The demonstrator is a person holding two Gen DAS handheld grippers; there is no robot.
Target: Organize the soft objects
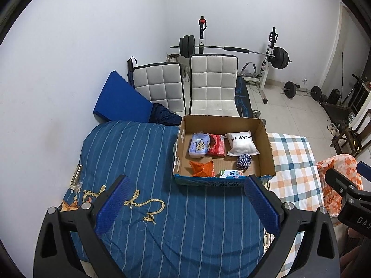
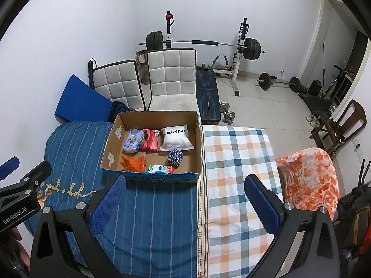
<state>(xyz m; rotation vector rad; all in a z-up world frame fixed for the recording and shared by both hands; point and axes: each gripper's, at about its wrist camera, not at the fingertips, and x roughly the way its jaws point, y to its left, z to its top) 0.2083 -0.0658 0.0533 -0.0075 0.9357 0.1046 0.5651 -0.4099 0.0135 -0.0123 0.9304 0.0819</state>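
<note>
Blue-padded jaws of the left gripper [image 1: 185, 199] stood wide and empty low in the frame, hovering over the striped blue quilt [image 1: 148, 162]. Likewise the right gripper [image 2: 185, 199] gaped with nothing held, straddling the seam with the checked blanket [image 2: 236, 162]. Beyond, centre frame, the cardboard box [image 1: 266, 139] already gathered the soft goods: tissue pack [image 1: 199, 147], red packet [image 1: 216, 147], white pouch [image 1: 242, 146], rope ball [image 1: 244, 161], orange bag [image 1: 203, 168], seemingly sorted.

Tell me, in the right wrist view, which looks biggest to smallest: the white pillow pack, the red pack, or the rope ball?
1. white pillow pack
2. red pack
3. rope ball

All sit together in the cardboard box, so the order is fair.
</note>
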